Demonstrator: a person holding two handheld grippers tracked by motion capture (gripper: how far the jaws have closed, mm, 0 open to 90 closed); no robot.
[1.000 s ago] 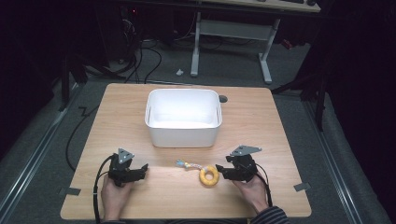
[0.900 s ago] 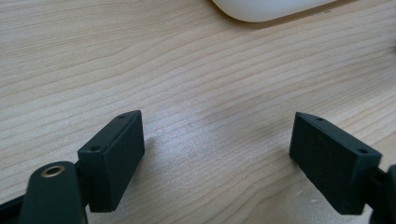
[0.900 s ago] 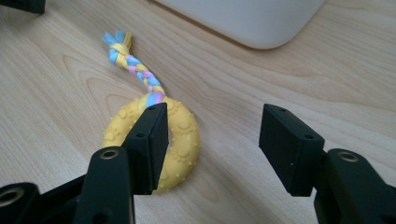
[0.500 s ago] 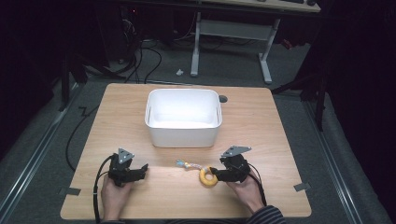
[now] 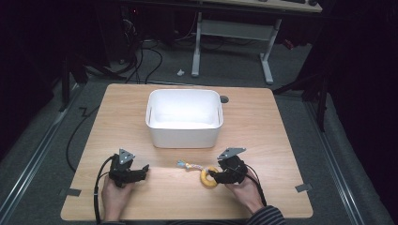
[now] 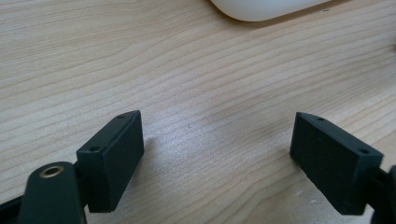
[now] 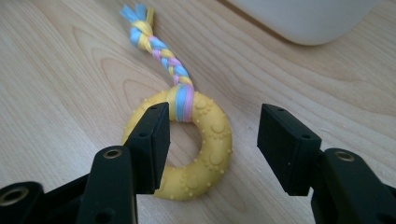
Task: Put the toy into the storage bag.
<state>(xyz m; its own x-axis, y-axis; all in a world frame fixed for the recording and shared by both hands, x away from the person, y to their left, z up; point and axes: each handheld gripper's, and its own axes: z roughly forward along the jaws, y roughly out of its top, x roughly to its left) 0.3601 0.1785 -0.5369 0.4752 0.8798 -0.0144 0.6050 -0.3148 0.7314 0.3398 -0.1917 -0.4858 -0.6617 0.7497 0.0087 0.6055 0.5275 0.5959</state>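
A yellow ring toy (image 5: 207, 177) (image 7: 212, 140) with a braided blue, pink and yellow tail (image 7: 159, 51) lies on the wooden table (image 5: 272, 136), in front of the white bin (image 5: 184, 117). My right gripper (image 5: 214, 175) (image 7: 212, 140) is open right at the ring. One jaw sits over the ring's near-left side, the other stands off its right side. My left gripper (image 5: 143, 169) (image 6: 217, 156) rests at the front left, open, with bare wood between its jaws.
The bin's rounded corner (image 7: 308, 21) shows just beyond the toy. Its base (image 6: 261, 9) also shows in the left gripper view. A small grey disc (image 5: 224, 99) lies behind the bin. Tape marks (image 5: 69, 191) (image 5: 301, 188) sit at the front corners.
My right gripper has moved left toward the ring and now has its jaws at it. The left gripper has stayed put.
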